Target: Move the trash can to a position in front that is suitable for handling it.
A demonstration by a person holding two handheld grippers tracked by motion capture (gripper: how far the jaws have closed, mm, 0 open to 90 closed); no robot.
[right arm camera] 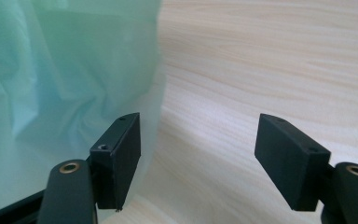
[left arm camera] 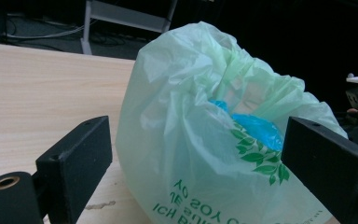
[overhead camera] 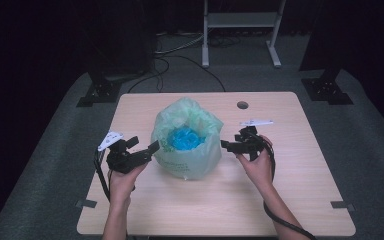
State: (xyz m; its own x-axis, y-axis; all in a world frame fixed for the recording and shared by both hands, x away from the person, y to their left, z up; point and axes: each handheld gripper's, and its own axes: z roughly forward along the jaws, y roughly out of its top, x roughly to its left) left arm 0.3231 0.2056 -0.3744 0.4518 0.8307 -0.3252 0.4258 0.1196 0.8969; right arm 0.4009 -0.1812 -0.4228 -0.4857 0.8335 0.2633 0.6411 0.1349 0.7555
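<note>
High view: green bag [overhead camera: 187, 142] between spread-open left claw [overhead camera: 145, 145] and spread-open right claw [overhead camera: 226, 144], ungrasped.

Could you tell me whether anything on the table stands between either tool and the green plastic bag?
Nothing visible does. The left tool sits open at the left side of the green plastic bag, and the right tool sits open just off its right side. Only bare wooden table lies around them.
</note>
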